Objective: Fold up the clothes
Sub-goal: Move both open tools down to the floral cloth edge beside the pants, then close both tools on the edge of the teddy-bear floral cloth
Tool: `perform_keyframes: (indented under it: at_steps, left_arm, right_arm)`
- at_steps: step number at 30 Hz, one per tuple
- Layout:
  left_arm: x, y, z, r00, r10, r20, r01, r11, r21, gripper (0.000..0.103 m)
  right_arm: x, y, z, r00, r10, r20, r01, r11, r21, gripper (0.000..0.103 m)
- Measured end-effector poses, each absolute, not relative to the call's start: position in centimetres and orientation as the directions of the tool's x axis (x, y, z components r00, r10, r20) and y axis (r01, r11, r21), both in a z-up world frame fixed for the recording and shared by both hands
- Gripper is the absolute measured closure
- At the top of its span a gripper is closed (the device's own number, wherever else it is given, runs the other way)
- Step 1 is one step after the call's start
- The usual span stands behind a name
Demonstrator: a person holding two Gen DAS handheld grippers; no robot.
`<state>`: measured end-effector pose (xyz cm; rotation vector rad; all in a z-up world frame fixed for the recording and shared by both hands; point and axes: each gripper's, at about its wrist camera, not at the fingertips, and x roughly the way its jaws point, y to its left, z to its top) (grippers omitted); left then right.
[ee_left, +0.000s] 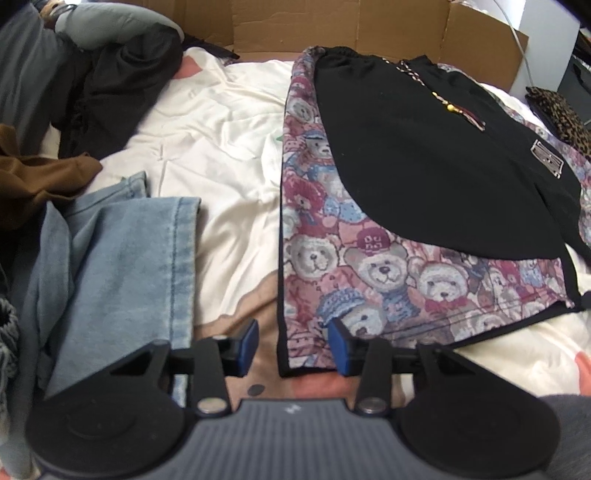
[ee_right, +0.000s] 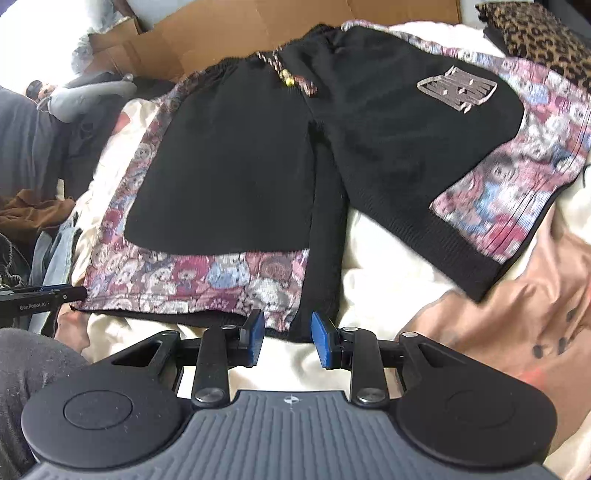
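A pair of black shorts (ee_right: 229,155) with teddy-bear print side panels (ee_left: 373,266) lies spread flat on a cream bedsheet (ee_left: 221,122), waistband at the far end. A beaded drawstring (ee_right: 286,79) and a grey patch (ee_right: 458,88) show on the front. My left gripper (ee_left: 293,345) is open, its fingers either side of the left leg's outer hem corner. My right gripper (ee_right: 287,341) is open just short of the same leg's inner hem corner. The left gripper's tip (ee_right: 44,293) shows at the left edge of the right wrist view.
Blue jeans (ee_left: 122,251), a brown garment (ee_left: 33,177) and dark clothes (ee_left: 110,85) are piled at the left. A flattened cardboard box (ee_left: 332,26) stands behind the bed. A leopard-print item (ee_right: 539,37) lies at the far right. A grey sleeve (ee_right: 29,387) shows low left.
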<state>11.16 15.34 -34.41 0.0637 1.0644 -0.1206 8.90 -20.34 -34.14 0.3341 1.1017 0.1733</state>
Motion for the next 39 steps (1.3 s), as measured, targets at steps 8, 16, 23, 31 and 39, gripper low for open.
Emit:
perform_keyframes:
  at_steps: [8, 16, 23, 31, 39]
  left_arm:
    - [11.1, 16.0, -34.9, 0.479, -0.114, -0.871, 0.129, 0.990, -0.058, 0.090]
    - [10.6, 17.5, -34.0, 0.479, -0.128, -0.868, 0.110, 0.990, -0.085, 0.090]
    - [10.8, 18.3, -34.4, 0.474, -0.151, -0.867, 0.068, 0.988, -0.135, 0.070]
    - [11.4, 18.9, -35.9, 0.447, -0.204, -0.871, 0.022, 0.976, -0.217, 0.068]
    - [11.2, 20.1, -35.3, 0.433, -0.235, -0.870, -0.002, 0.965, -0.262, 0.095]
  right_arm:
    - [8.3, -20.3, -35.1, 0.423, 0.299, -0.855, 0.042, 0.936, 0.349, 0.071]
    - [8.3, -21.6, -34.2, 0.462, 0.297, -0.836, 0.080, 0.925, 0.373, 0.067]
    - [8.7, -22.7, -34.9, 0.472, 0.277, -0.837, 0.168, 0.904, 0.394, 0.061]
    - [8.9, -22.3, -36.3, 0.464, 0.309, -0.830, 0.206, 0.873, 0.441, 0.073]
    - [8.5, -22.5, -36.1, 0.454, 0.334, -0.826, 0.208, 0.862, 0.463, 0.102]
